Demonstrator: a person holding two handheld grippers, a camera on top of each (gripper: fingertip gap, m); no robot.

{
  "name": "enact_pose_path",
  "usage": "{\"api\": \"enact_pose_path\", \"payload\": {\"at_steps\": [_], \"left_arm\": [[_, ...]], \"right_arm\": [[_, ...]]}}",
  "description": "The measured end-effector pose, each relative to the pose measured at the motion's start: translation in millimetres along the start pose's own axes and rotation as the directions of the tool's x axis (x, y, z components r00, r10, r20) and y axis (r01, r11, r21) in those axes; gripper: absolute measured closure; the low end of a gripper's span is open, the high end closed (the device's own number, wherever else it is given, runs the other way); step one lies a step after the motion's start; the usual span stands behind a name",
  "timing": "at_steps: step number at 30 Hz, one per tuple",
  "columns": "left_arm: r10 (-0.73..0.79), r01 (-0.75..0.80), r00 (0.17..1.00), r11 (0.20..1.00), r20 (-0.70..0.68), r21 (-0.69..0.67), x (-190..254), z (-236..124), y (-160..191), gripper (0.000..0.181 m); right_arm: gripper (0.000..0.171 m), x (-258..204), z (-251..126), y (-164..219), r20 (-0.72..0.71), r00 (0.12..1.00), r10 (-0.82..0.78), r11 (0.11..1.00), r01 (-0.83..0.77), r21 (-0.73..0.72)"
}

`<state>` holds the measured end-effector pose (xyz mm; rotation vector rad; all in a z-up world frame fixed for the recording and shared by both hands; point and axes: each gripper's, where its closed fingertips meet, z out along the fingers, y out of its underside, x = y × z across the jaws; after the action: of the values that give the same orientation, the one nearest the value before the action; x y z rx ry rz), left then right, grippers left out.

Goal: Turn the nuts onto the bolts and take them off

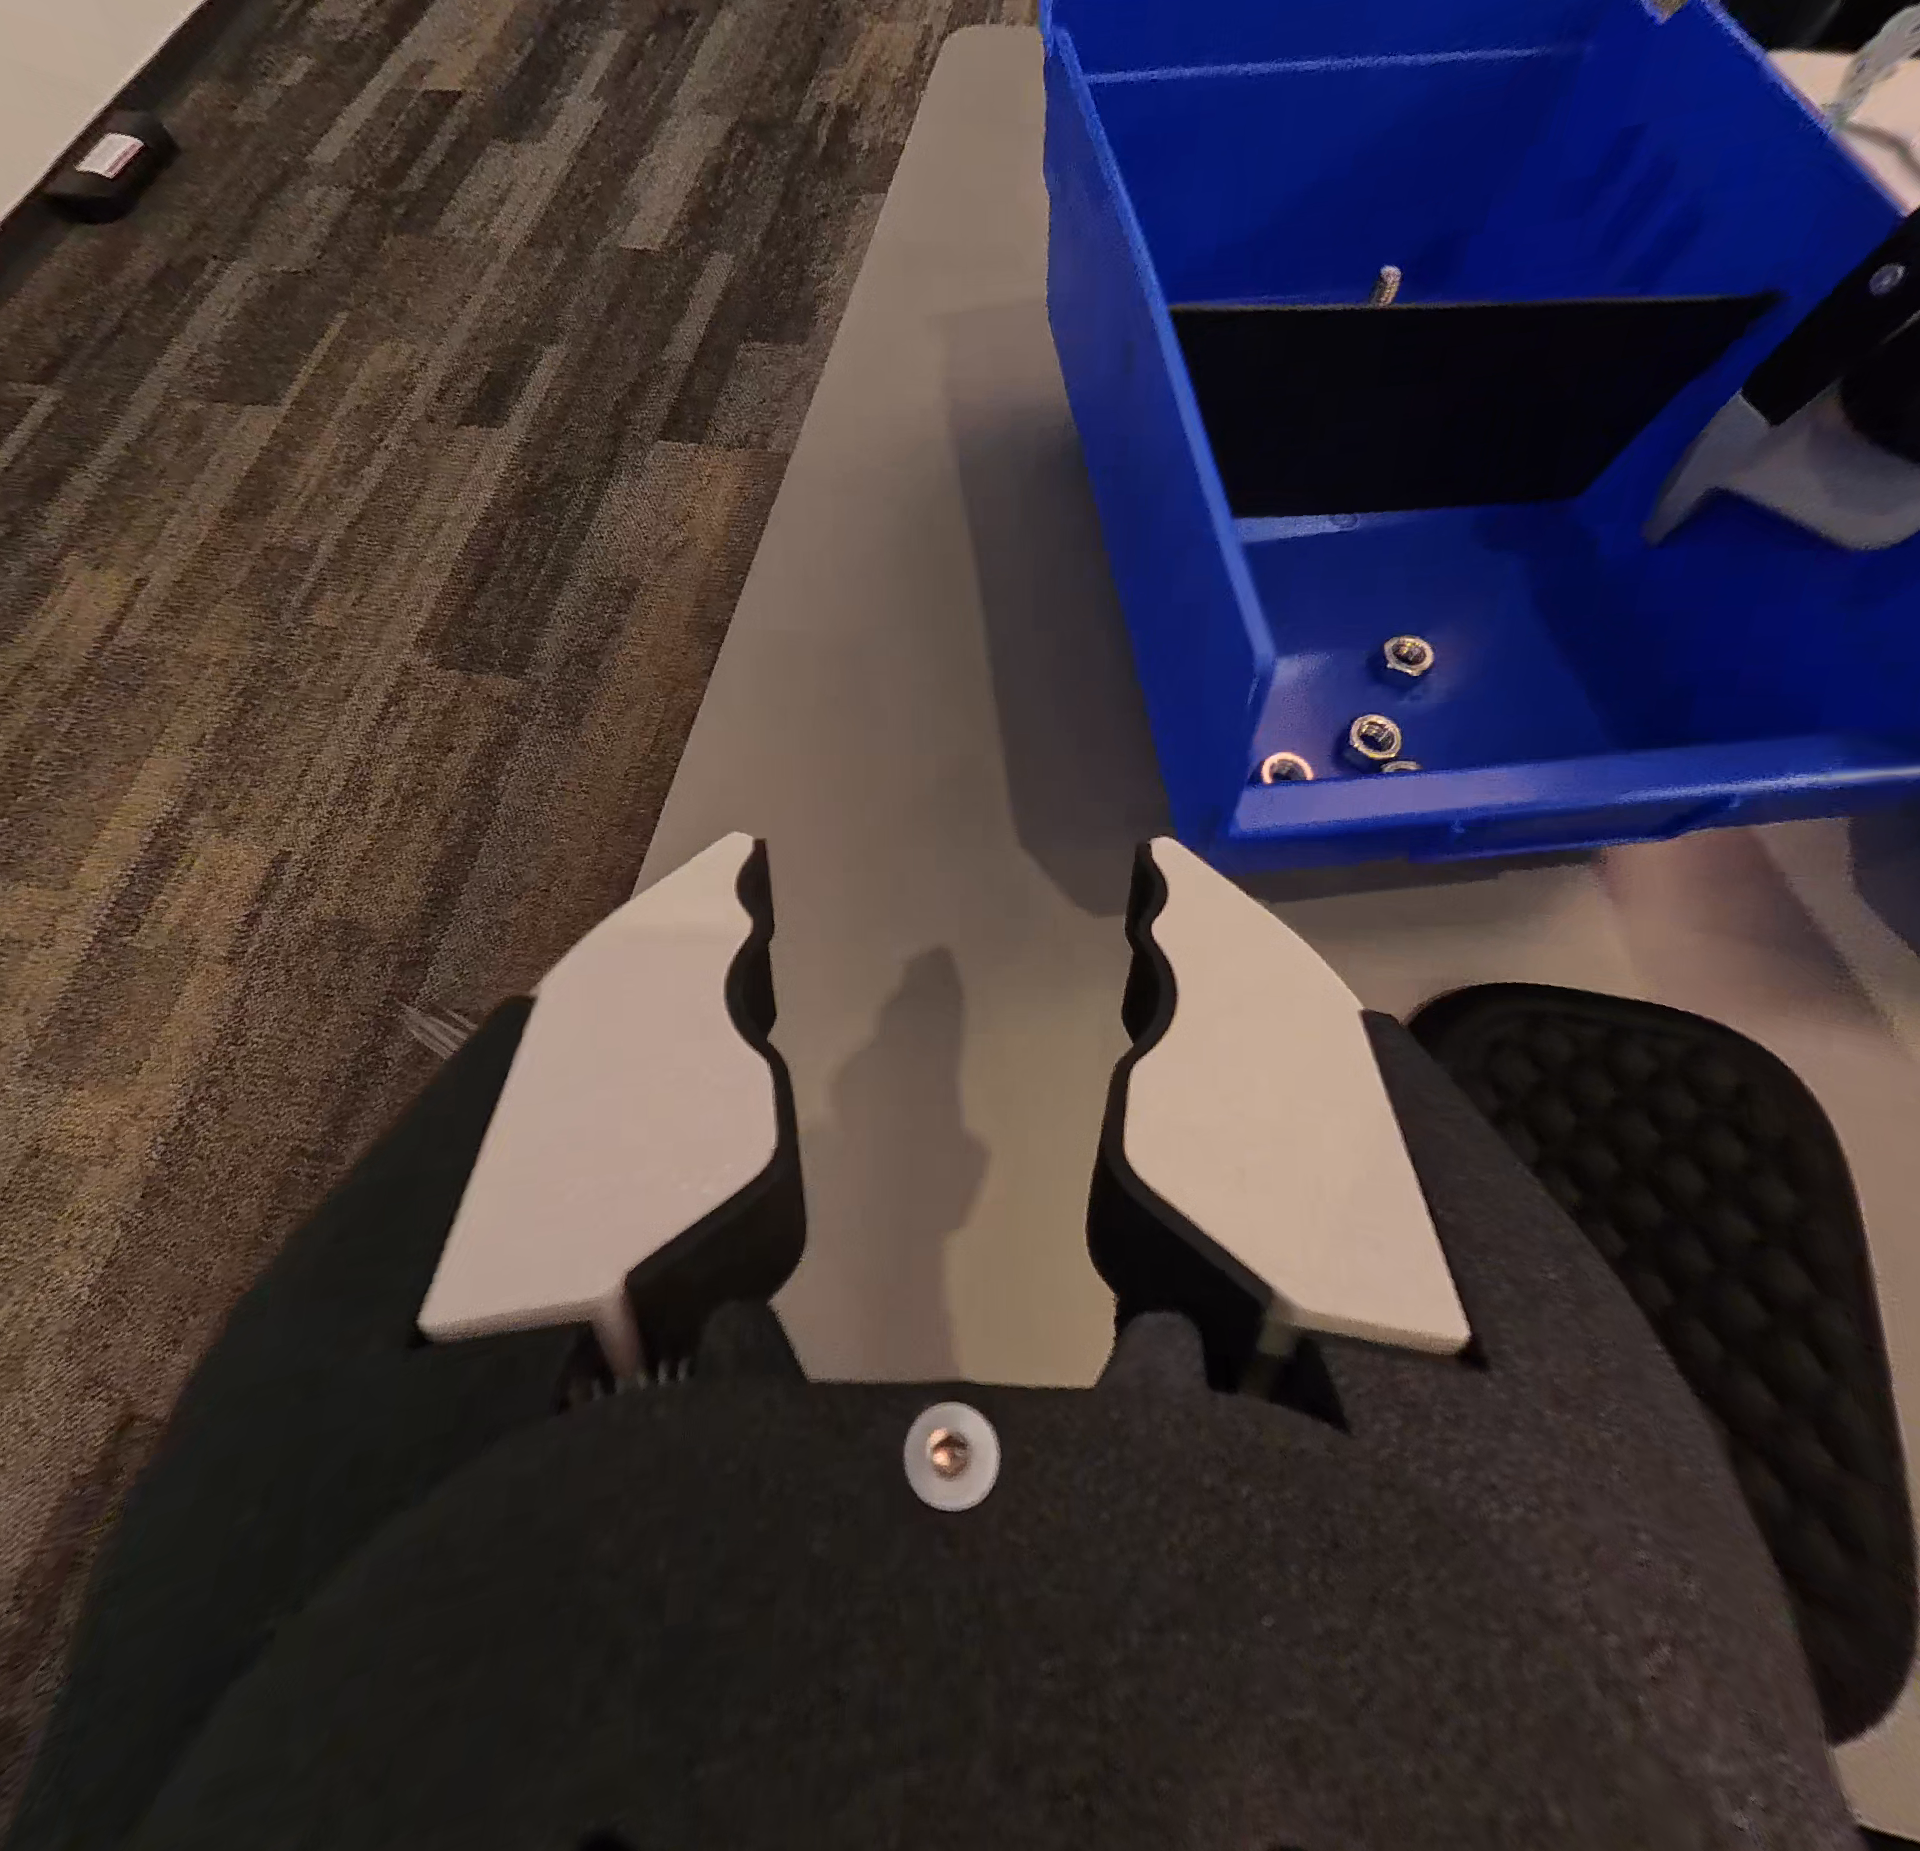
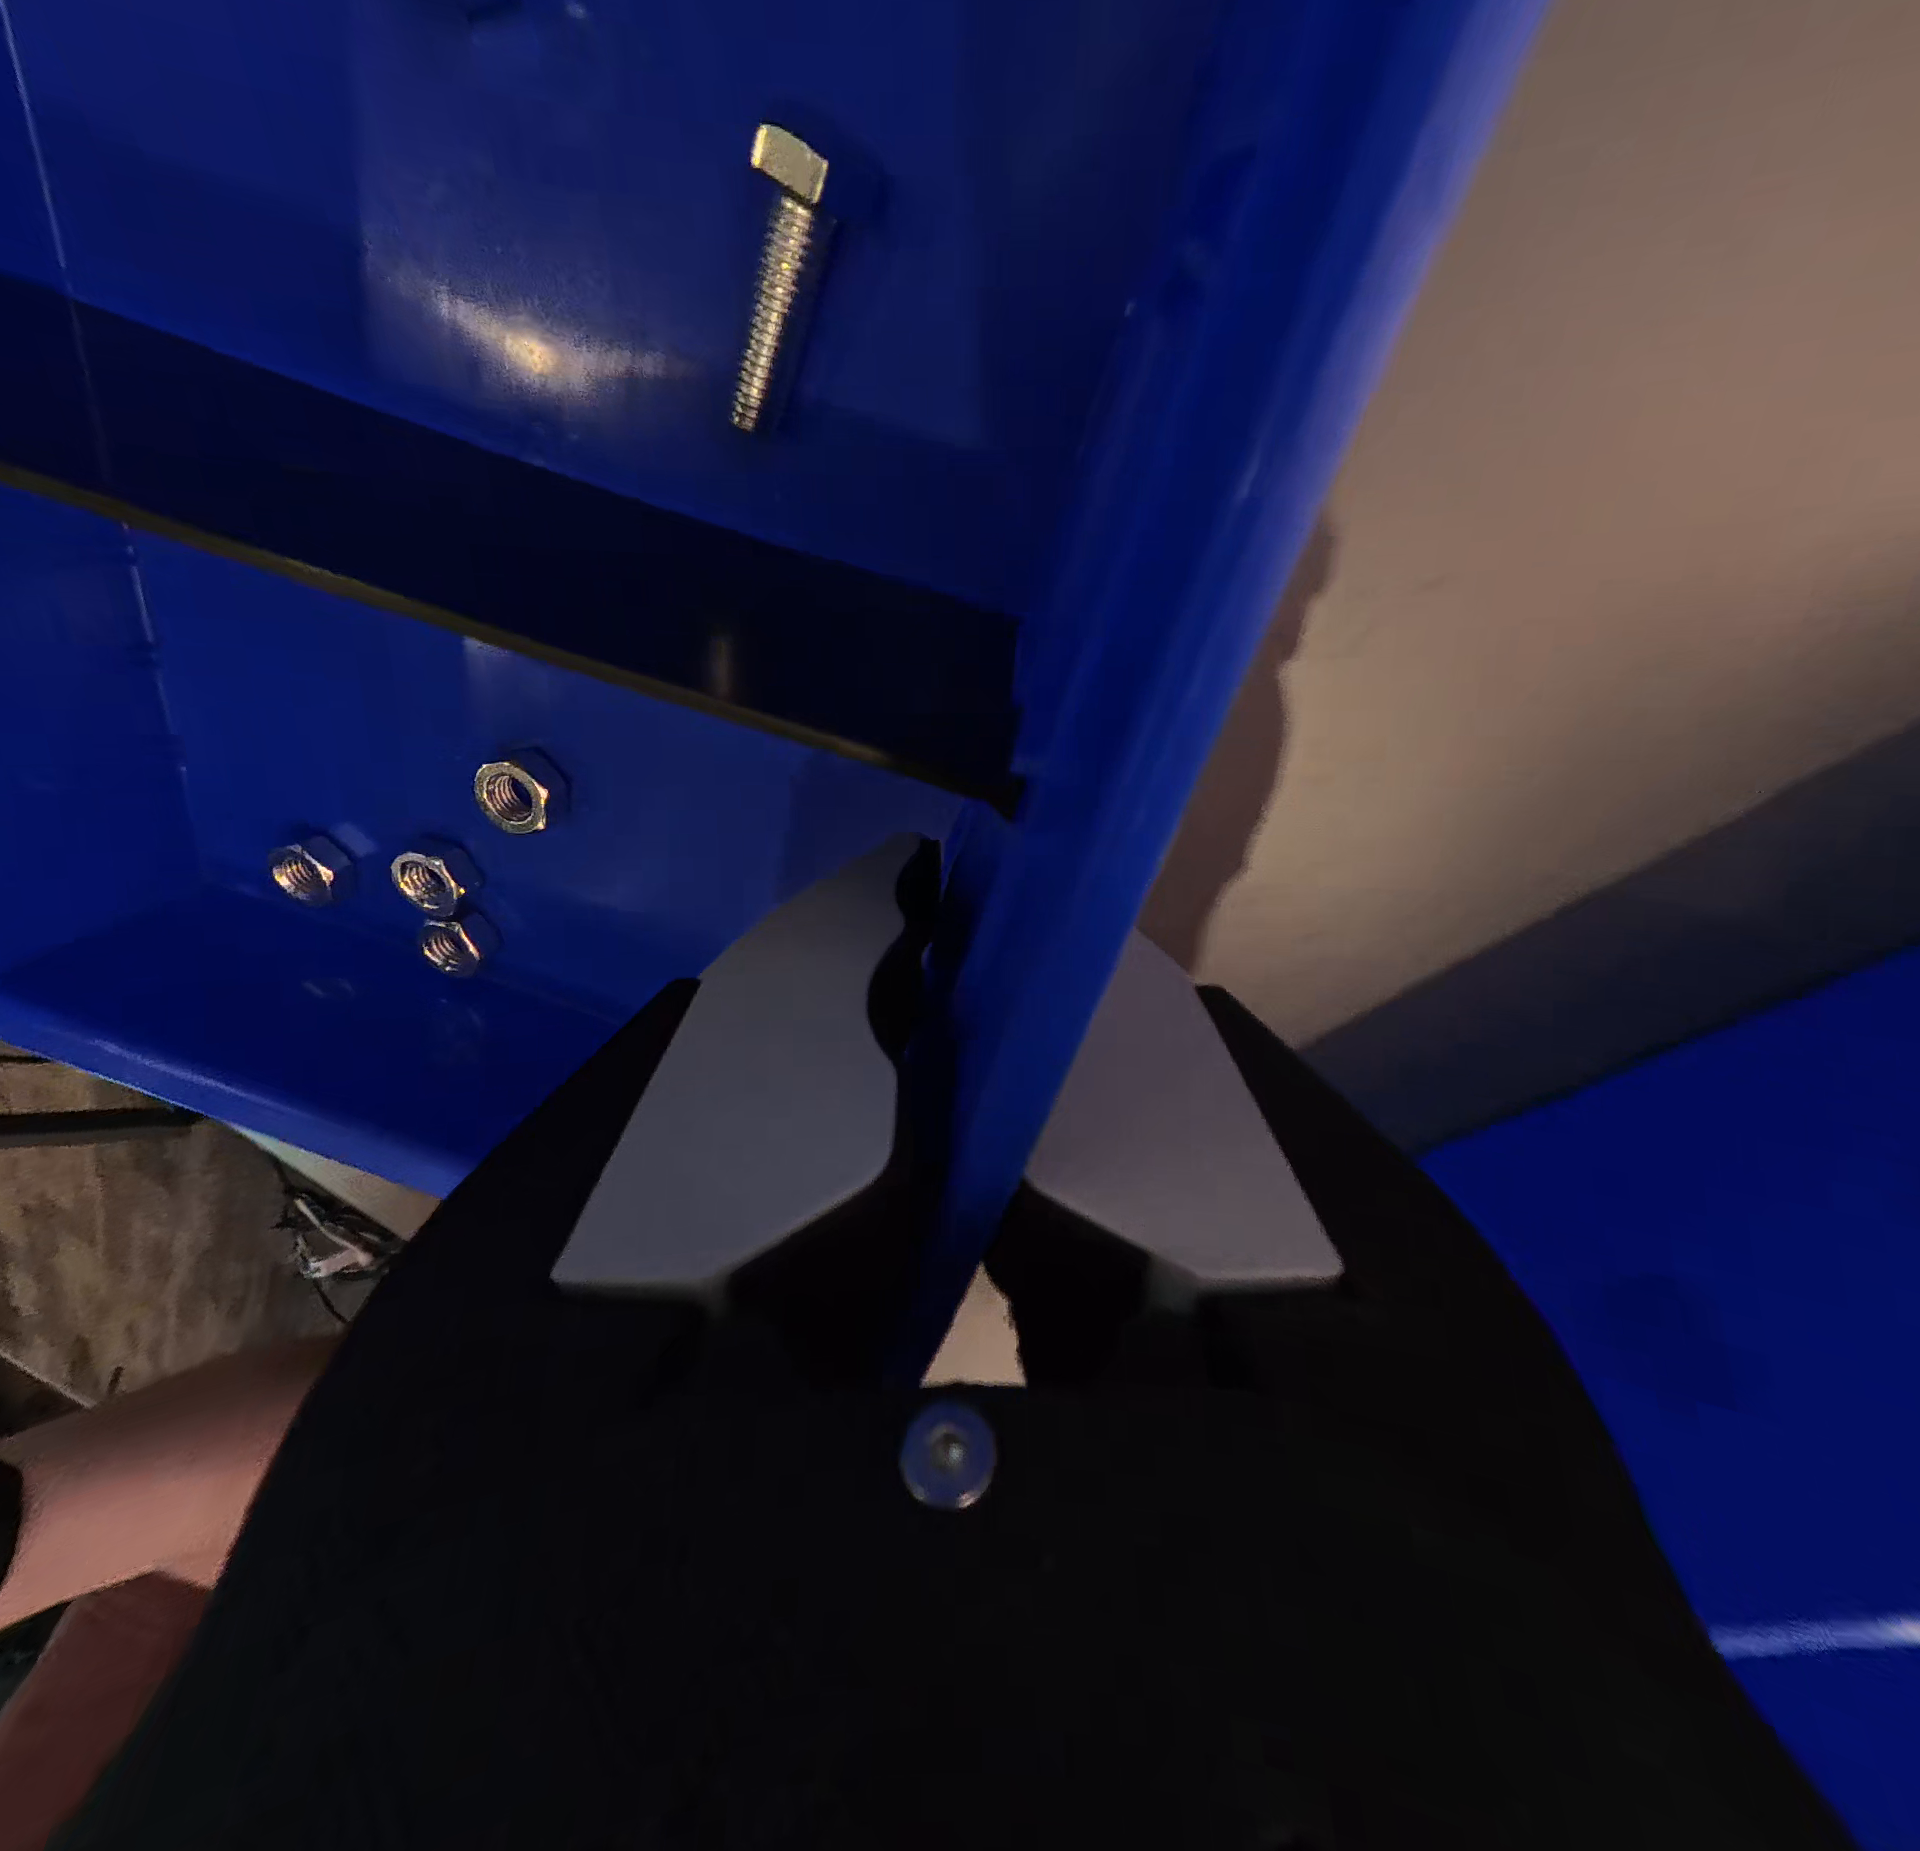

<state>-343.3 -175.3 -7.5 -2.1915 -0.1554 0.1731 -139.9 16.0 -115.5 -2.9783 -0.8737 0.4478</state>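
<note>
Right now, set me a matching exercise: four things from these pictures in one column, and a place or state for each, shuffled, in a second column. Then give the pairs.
Things:
1. silver threaded bolt
2. loose silver hex nuts
3. left tool
4. right tool

Places or states:
A. clamped on the side wall of the blue plastic bin
B. open and empty above the grey table
C. lying in the bin compartment beyond the black divider
D. clustered in the bin compartment on the near side of the divider

Pairs: 1-C, 2-D, 3-B, 4-A
</note>
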Motion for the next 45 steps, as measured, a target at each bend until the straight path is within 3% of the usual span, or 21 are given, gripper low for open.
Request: {"api": "enact_pose_path", "payload": {"at_steps": [8,13,15,17,18,21,23,27,31,34,35,36,38,42,45], "left_arm": [[0.035,-0.035,0.999,0.999,-0.009,-0.011,14,7,-1,0.116],[0.042,-0.043,0.999,0.999,-0.034,-0.016,25,12,-1,0.115],[0.046,-0.046,0.998,0.999,-0.045,-0.006,29,13,-3,0.114],[0.044,-0.044,0.997,0.999,-0.061,0.002,33,16,-3,0.112],[0.039,-0.039,0.997,0.999,-0.065,0.007,33,18,-3,0.109],[-0.001,0.004,0.996,1.000,-0.087,0.028,32,30,-5,0.105],[-0.033,0.036,0.993,0.999,-0.116,0.026,35,42,-6,0.102],[-0.062,0.060,0.979,0.998,-0.193,-0.016,56,66,-5,0.101],[-0.022,0.010,0.989,0.996,-0.146,-0.085,63,90,1,0.103],[-0.001,-0.018,0.993,0.987,-0.114,-0.158,62,108,11,0.109],[0.004,-0.025,0.994,0.982,-0.109,-0.189,61,114,16,0.113],[0.012,-0.034,0.995,0.976,-0.100,-0.216,59,118,21,0.117],[0.024,-0.050,0.994,0.966,-0.103,-0.255,54,126,29,0.133],[-0.068,0.011,0.975,0.965,-0.212,-0.262,60,129,27,0.167],[-0.004,-0.058,0.977,0.957,-0.213,-0.285,54,133,26,0.171]], "right_arm": [[0.166,5,19,4,-0.071,0.997,0.025,1.000,-0.025,0.009],[0.149,5,9,-5,-0.100,0.994,-0.035,0.996,0.043,0.076],[0.140,7,-22,-21,-0.166,0.981,-0.104,0.965,0.140,0.220],[0.123,13,-77,-24,-0.273,0.950,-0.150,0.888,0.251,0.385],[0.122,21,-108,-14,-0.336,0.929,-0.154,0.838,0.302,0.454],[0.112,85,-185,54,-0.500,0.866,-0.014,0.741,0.345,0.577],[0.108,146,-206,110,-0.480,0.863,0.160,0.752,0.209,0.625],[0.099,213,-170,191,-0.333,0.882,0.333,0.820,-0.097,0.563],[0.099,225,-116,211,-0.255,0.907,0.335,0.874,-0.198,0.443],[0.112,239,-86,224,-0.299,0.903,0.309,0.932,-0.224,0.285],[0.127,238,-79,225,-0.256,0.920,0.296,0.941,-0.235,0.244],[0.149,235,-75,226,-0.195,0.939,0.283,0.946,-0.241,0.216],[0.161,245,-77,228,-0.160,0.946,0.281,0.947,-0.247,0.203],[0.165,283,-88,240,-0.117,0.950,0.288,0.943,-0.260,0.206],[0.165,313,-97,261,-0.090,0.958,0.273,0.949,-0.253,0.189]]}}
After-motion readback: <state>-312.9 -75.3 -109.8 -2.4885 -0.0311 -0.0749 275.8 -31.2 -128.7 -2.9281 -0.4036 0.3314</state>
